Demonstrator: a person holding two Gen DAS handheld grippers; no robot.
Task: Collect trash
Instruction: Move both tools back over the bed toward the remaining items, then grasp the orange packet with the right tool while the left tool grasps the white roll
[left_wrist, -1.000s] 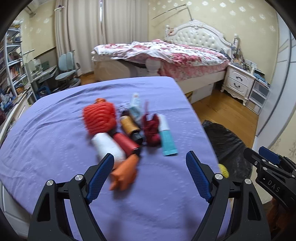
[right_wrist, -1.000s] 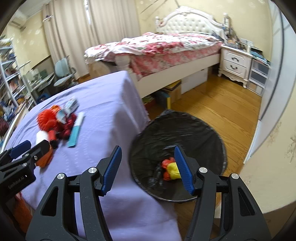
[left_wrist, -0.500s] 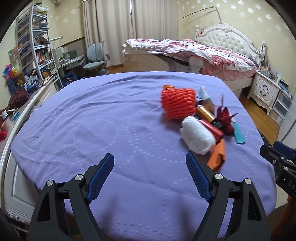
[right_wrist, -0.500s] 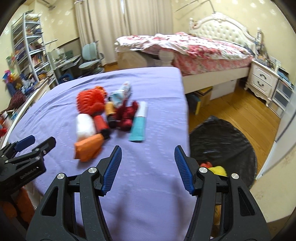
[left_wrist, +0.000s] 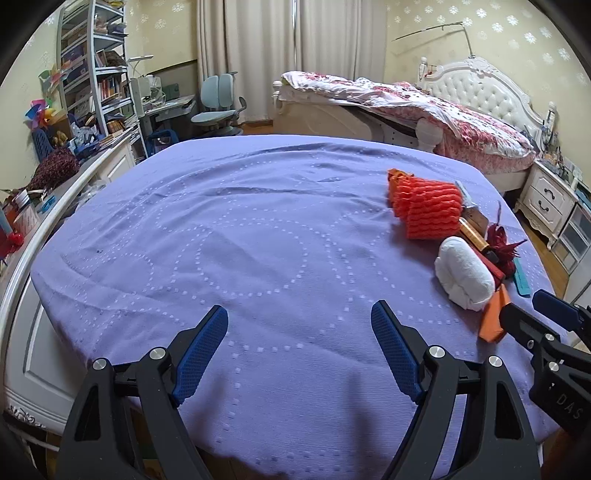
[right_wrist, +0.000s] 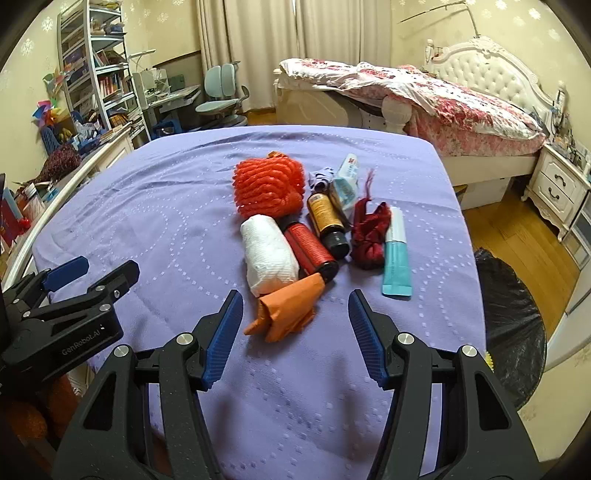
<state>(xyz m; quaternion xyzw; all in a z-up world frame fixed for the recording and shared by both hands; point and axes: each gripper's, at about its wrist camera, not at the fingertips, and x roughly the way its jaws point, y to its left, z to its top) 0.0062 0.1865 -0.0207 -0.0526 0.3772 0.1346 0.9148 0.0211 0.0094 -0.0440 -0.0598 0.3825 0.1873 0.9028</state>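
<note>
Both hand-held grippers (right_wrist: 295, 332) swung leftward, empty.

right gripper (right_wrist: 295, 328): held open over purple cloth table (right_wrist: 147, 206), nothing between jaws | crumpled orange paper (right_wrist: 286, 308): seen just ahead | black trash bag bin (right_wrist: 509, 325): seen at right

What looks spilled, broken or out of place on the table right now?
Nothing stands out. The trash sits in one tight cluster on the purple cloth: orange net, white paper wad, two bottles lying down, teal tube. No spill shows. Both grippers hang open and empty.
</note>
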